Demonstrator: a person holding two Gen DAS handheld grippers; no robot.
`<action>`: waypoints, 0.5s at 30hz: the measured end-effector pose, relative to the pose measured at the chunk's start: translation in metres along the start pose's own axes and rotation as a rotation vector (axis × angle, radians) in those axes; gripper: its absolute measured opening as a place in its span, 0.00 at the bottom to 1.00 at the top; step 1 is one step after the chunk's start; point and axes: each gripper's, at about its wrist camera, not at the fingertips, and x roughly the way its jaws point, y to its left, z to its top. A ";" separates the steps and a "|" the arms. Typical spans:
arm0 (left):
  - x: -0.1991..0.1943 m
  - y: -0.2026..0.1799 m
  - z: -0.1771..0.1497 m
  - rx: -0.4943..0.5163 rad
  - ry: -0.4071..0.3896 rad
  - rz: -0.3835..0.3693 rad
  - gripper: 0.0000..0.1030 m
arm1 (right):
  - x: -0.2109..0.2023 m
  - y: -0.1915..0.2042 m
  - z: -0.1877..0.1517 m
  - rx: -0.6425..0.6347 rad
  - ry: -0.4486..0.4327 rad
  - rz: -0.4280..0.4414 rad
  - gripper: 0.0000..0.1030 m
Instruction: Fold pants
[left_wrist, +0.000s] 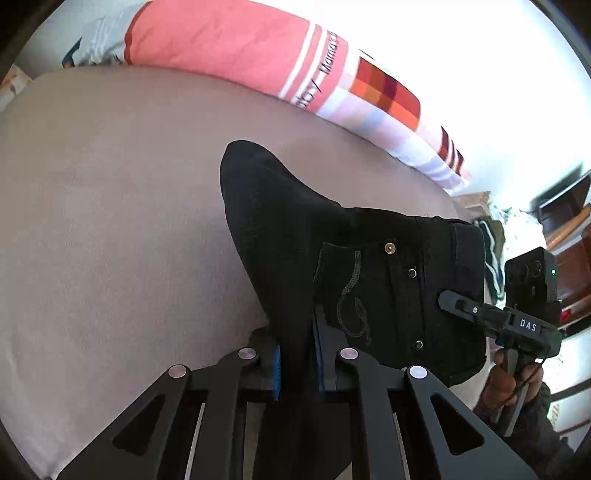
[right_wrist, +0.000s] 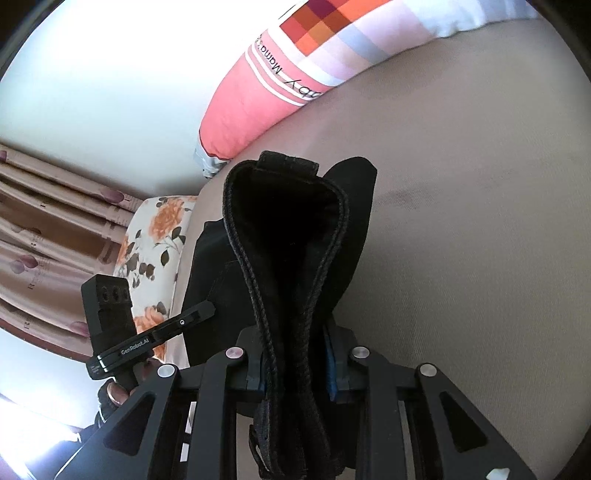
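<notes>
Pants (left_wrist: 332, 258), black denim with metal rivets and looping stitching on a pocket, hang in the air above a bed (left_wrist: 110, 221) covered in a plain taupe sheet, pinched at two places. Left tongs (left_wrist: 298, 360) are clamped on a fold of the dark cloth, the blue-padded fingers (left_wrist: 276, 365) pressing it from both sides close to the camera, while the rest of the garment spreads away to the right and a rounded lobe of it rises toward the far side of the bed. Right tongs (right_wrist: 295, 369) are likewise closed on the thick stitched waistband (right_wrist: 288, 236), which loops up in front of that camera with its seamed edges standing upright. In the left wrist view the right tongs (left_wrist: 448, 300) show at the right edge of the pants, held by a hand (left_wrist: 502, 380) in a dark sleeve; in the right wrist view the left tongs (right_wrist: 207, 308) reach the cloth from the left. Along the far edge of the bed lies a long coral pillow (left_wrist: 229, 48) with white stripes and lettering. A floral cushion (right_wrist: 155, 251) sits at the left, beside patterned curtains (right_wrist: 48, 229).
</notes>
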 end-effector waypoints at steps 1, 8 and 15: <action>0.002 0.001 0.005 -0.004 -0.004 0.006 0.13 | 0.005 0.001 0.005 -0.003 0.003 -0.001 0.22; 0.019 0.006 0.033 -0.013 -0.024 0.049 0.13 | 0.030 0.015 0.036 -0.050 0.020 -0.033 0.22; 0.031 0.015 0.051 -0.035 -0.027 0.055 0.13 | 0.042 0.008 0.057 -0.040 0.008 -0.046 0.21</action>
